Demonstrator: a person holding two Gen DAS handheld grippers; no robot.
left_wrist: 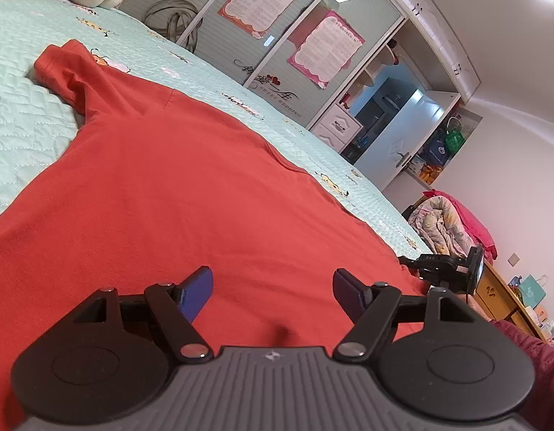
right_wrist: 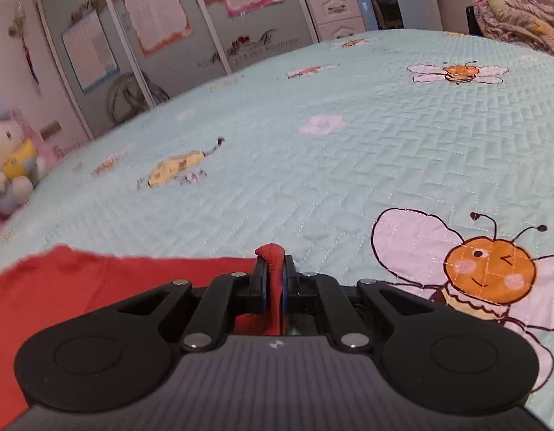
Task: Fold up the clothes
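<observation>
Red cotton T-shirt [left_wrist: 190, 186] lies unfolded on quilted bedspread [right_wrist: 348, 151]; hem is pinched by right gripper [right_wrist: 275, 280]; left gripper [left_wrist: 273, 287] is held open, empty.

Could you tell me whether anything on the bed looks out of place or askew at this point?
Nothing looks damaged or spilled. The red shirt lies mostly flat on the quilt, with one sleeve creased. The right gripper is shut on a pinched edge of the shirt; the left gripper hovers open above it.

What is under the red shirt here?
The red shirt lies spread on the quilted mint bedspread, which shows around its edges. Whatever lies beneath the shirt's middle is covered.
</observation>
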